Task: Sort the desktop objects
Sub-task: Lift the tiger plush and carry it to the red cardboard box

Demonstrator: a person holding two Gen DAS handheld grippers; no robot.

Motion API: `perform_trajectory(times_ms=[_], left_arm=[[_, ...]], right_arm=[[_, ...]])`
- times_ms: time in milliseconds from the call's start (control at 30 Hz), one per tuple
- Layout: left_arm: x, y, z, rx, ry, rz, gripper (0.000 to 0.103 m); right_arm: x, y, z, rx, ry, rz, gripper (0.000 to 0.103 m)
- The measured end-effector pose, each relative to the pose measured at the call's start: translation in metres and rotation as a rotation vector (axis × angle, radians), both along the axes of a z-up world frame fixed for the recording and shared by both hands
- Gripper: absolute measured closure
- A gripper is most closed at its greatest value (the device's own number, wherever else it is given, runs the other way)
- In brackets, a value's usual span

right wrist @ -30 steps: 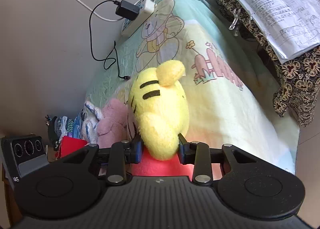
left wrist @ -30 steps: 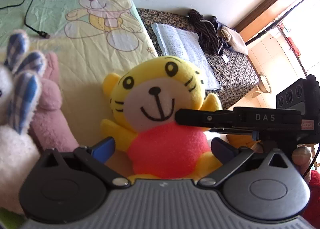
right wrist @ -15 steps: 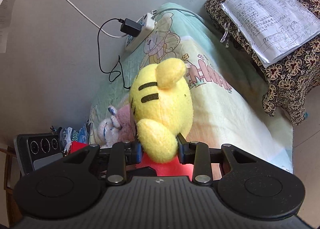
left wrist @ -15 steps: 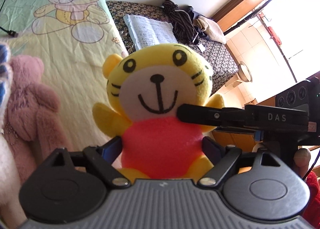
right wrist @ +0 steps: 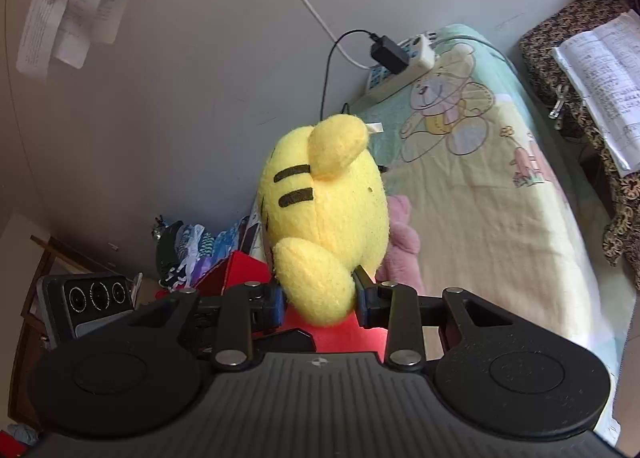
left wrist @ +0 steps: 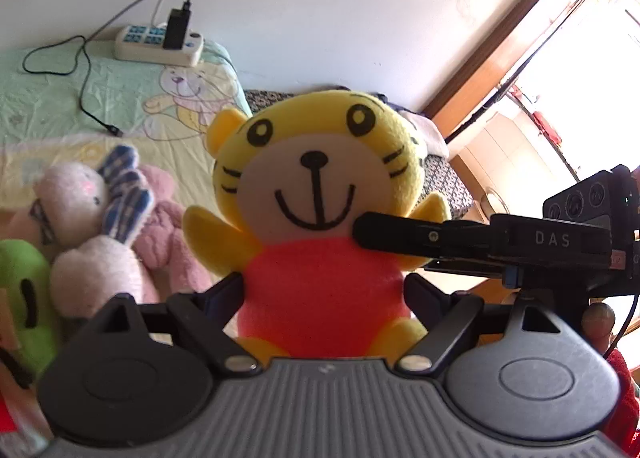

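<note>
Yellow tiger plush (left wrist: pixel 320 218) stands upright, directly ahead of both tools: left gripper (left wrist: pixel 324 294) flanks its red torso, contact unclear; right gripper (right wrist: pixel 320 304) pinches its arm.

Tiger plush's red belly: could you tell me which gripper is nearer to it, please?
Left. The left gripper straddles the red belly; the right gripper pinches the yellow arm beside it.

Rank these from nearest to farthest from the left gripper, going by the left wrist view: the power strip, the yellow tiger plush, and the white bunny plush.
1. The yellow tiger plush: between the left gripper's fingers, dead ahead.
2. The white bunny plush: lying on the bedsheet, to the left and a little beyond.
3. The power strip: far upper left, at the wall end of the bed.
</note>
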State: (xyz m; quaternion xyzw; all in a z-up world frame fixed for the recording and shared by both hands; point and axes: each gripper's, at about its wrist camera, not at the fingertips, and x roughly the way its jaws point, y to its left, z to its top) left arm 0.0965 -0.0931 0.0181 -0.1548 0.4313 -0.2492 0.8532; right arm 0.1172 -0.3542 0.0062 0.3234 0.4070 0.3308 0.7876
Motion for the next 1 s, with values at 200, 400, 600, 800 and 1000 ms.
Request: perform_trajectory(times_ms=[200,400,600,800,1000], left_arm=[[-0.034,0.057,0.024,0.0,-0.072,0.087,0.017],[-0.059,0.121,0.039,-0.004,-0.121,0.14,0.017],[-0.075,0.192,0.045,0.02,-0.133,0.157,0.016],[-0.073,0.254,0.033,0.003,-0.105,0.157,0.016],[-0.063,0.288,0.009,-0.029,-0.036,0.122,0.016]], right_arm=[[-0.009,0.053,0.018,0.003,-0.062,0.081,0.069],[-0.022,0.117,0.03,-0.004,-0.1,0.125,0.069],[-0.03,0.198,0.038,-0.038,-0.125,0.148,0.069],[-0.033,0.265,0.037,-0.125,-0.139,0.142,0.069],[-0.034,0.315,0.032,-0.291,-0.136,0.128,0.069]])
